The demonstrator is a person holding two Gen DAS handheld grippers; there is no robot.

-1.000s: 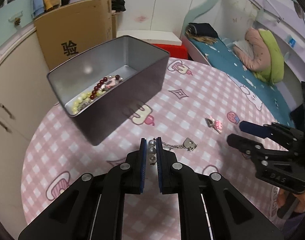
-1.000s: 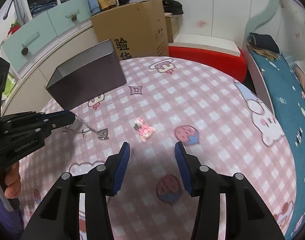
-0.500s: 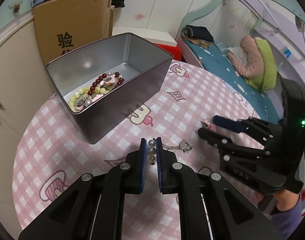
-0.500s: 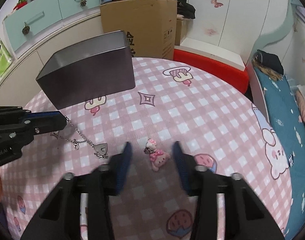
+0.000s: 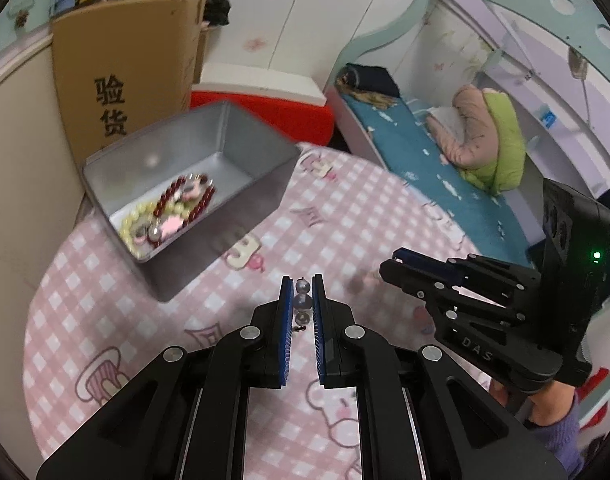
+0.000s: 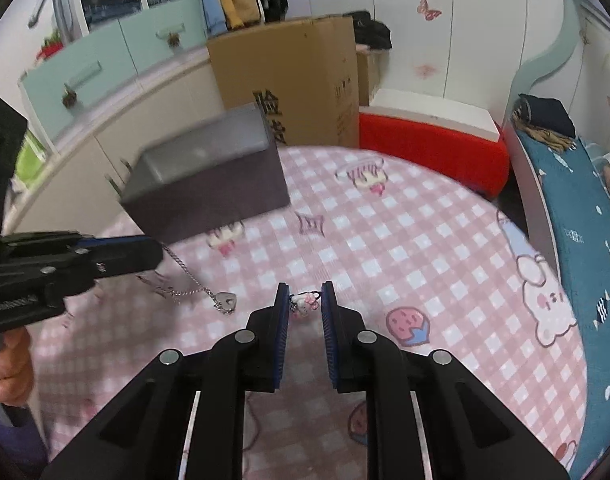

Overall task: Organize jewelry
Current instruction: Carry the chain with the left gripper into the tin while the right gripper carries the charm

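Observation:
My left gripper (image 5: 303,286) is shut on a pearl-and-chain bracelet (image 5: 302,300) and holds it above the pink checked table. In the right wrist view its silver chain with a heart charm (image 6: 225,301) hangs down from the left gripper (image 6: 155,256). My right gripper (image 6: 305,300) is shut on a small pink-and-white cat charm (image 6: 303,304) at the table surface. The right gripper also shows in the left wrist view (image 5: 393,264). A grey metal box (image 5: 241,200) at the back left holds red and yellow bead bracelets (image 5: 173,212).
The round table (image 6: 405,264) carries cartoon prints. A cardboard box (image 6: 305,80), a red seat (image 6: 429,152) and a bed (image 5: 445,172) stand behind it. Cabinets line the left side.
My left gripper has lifted the pearl bracelet higher and nearer the box. My right gripper moved forward to the cat charm and closed its fingers on it.

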